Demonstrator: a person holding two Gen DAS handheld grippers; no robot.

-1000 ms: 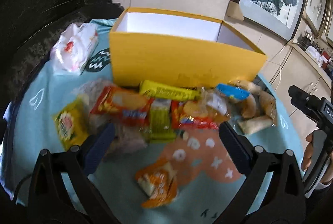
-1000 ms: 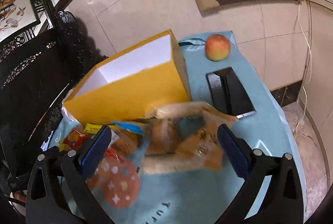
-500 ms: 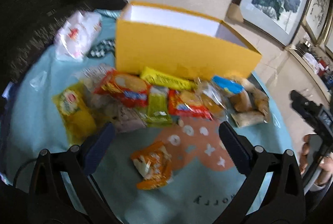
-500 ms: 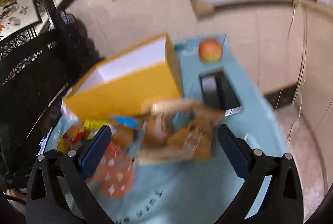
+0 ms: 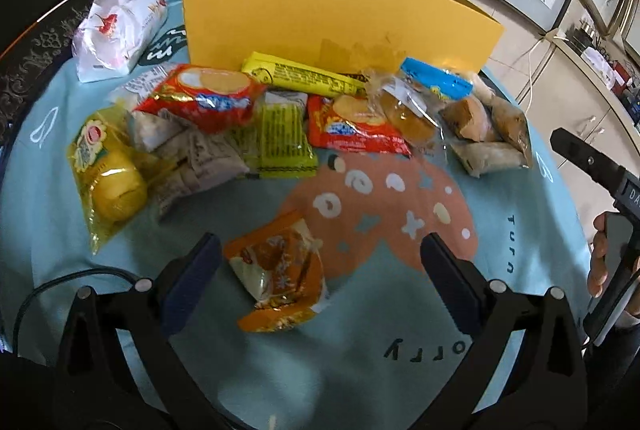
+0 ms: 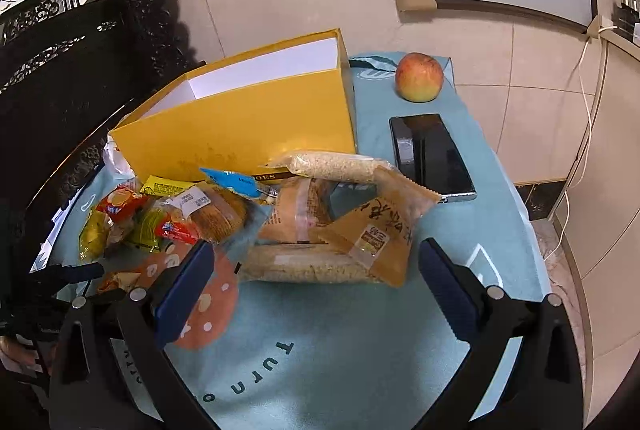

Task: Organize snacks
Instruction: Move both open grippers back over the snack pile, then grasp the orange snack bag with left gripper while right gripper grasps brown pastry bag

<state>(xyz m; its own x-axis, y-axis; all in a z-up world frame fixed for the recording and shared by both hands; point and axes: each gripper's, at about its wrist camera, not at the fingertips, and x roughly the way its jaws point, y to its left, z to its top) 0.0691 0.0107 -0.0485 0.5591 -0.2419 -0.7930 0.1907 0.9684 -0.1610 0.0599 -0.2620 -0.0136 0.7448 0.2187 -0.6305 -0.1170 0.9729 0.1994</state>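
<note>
A yellow cardboard box (image 5: pixel 320 10) (image 6: pixel 248 126), open on top, stands at the back of the table. Several snack packets lie in a row before it: a yellow cake pack (image 5: pixel 108 174), red packets (image 5: pixel 204 96), a green one (image 5: pixel 282 138), brown pastries (image 5: pixel 484 134). An orange packet (image 5: pixel 280 274) lies alone between the fingers of my open left gripper (image 5: pixel 320 278), which hovers just above it. My right gripper (image 6: pixel 316 282) is open too, close above the brown kraft snack bags (image 6: pixel 372 226) at the row's right end.
A light blue cloth (image 6: pixel 340 350) covers the round table. An apple (image 6: pixel 419 77) and a black phone (image 6: pixel 432 154) lie right of the box. A white plastic-wrapped pack (image 5: pixel 120 26) sits at back left. A hand (image 5: pixel 600 254) holds the other gripper at the right edge.
My left gripper has dropped lower and nearer the table, bringing the orange packet between its fingers. The right gripper has come down closer to the brown bags. Both stay open.
</note>
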